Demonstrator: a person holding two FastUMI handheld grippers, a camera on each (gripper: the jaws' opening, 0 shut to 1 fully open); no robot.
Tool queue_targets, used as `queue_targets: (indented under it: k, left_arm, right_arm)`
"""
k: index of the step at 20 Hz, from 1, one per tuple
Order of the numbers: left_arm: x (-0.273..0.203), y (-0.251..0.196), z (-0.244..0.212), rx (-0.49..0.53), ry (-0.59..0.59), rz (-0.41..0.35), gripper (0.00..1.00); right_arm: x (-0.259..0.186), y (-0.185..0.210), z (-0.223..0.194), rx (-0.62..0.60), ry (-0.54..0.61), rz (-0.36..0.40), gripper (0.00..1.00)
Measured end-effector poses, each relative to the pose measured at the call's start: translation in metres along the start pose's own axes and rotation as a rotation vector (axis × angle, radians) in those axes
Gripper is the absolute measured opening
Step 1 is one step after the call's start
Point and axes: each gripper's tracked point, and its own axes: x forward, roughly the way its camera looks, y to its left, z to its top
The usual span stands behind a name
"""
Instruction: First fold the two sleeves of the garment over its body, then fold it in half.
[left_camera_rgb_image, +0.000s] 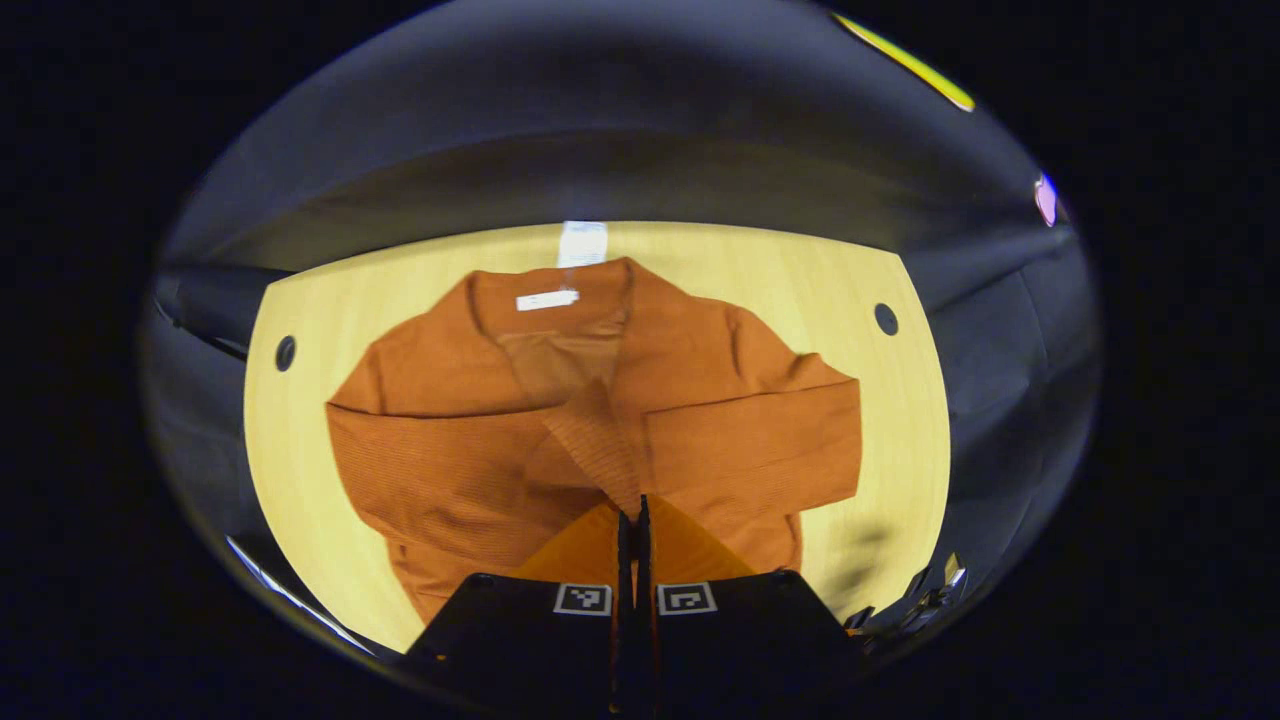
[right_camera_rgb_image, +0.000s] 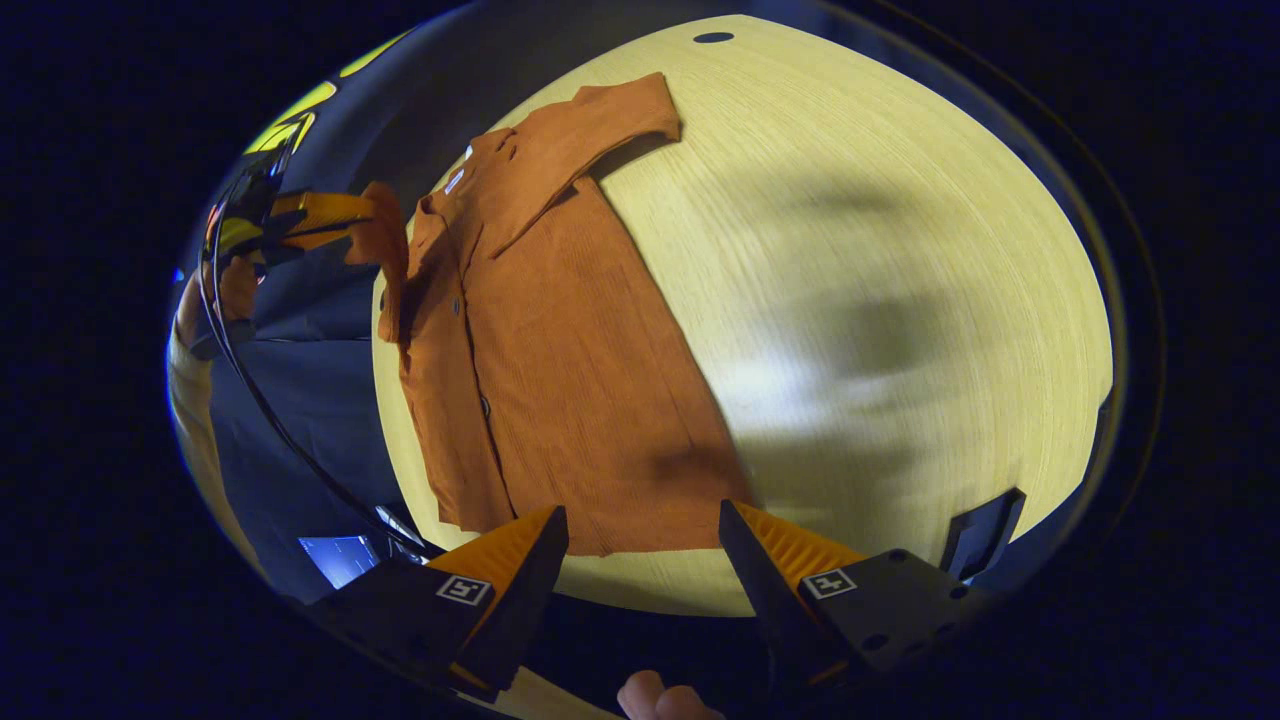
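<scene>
Rust-orange garment is lying spread on the pale wooden table, collar away from me. I'm seeing my left gripper with its fingers pressed together on a sleeve, which it is lifting off the table's edge in the right gripper view. My right gripper is hanging wide open and holding nothing just above the hem. A white neck label is showing; its writing is too small to read.

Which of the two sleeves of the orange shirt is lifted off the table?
The sleeve beside the table edge, pinched and raised by the left gripper; the other sleeve lies flat, spread outward.
</scene>
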Motion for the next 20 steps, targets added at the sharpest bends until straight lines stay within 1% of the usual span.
queue_targets:
  k: [1,3,7,8,10,11,12,13,15,16,17,20]
  left_arm:
    - [0.007,-0.015,0.002,0.028,0.006,-0.007,0.03]
    - [0.024,-0.040,0.008,0.084,0.009,0.004,0.03]
    - [0.051,-0.095,0.014,0.117,0.037,-0.020,0.03]
    - [0.057,-0.105,0.015,0.135,0.042,-0.014,0.03]
    - [0.069,-0.111,0.015,0.178,0.067,0.027,0.03]
    - [0.082,-0.115,0.010,0.186,0.088,0.026,0.00]
    - [0.087,-0.120,0.006,0.181,0.103,0.023,0.03]
    - [0.089,-0.123,0.004,0.174,0.104,0.024,0.05]
    - [0.088,-0.128,0.004,0.148,0.093,0.001,0.07]
    - [0.087,-0.135,0.005,0.142,0.091,-0.037,0.00]
    - [0.085,-0.138,0.004,0.140,0.087,-0.058,0.16]
    - [0.074,-0.137,0.003,0.113,0.066,-0.081,0.73]
  right_arm:
    - [0.001,-0.002,0.000,0.003,0.002,0.003,0.96]
    - [0.002,-0.005,-0.004,0.007,0.023,0.012,0.96]
    - [0.002,-0.019,-0.003,0.001,0.030,-0.004,0.96]
    - [0.001,-0.020,-0.002,0.006,0.030,-0.003,0.96]
    - [0.000,-0.024,0.000,0.007,0.032,-0.007,0.96]
    - [-0.001,-0.027,0.000,0.003,0.032,-0.012,0.96]
    - [-0.002,-0.029,0.001,-0.002,0.032,-0.014,0.92]
    - [-0.003,-0.030,0.002,-0.003,0.032,-0.013,0.96]
    - [-0.004,-0.036,0.002,0.000,0.036,-0.018,0.96]
    - [-0.003,-0.039,0.003,0.003,0.038,-0.027,0.96]
    - [-0.002,-0.041,0.003,0.005,0.040,-0.029,0.96]
    - [-0.001,-0.043,0.002,0.009,0.043,-0.036,0.96]
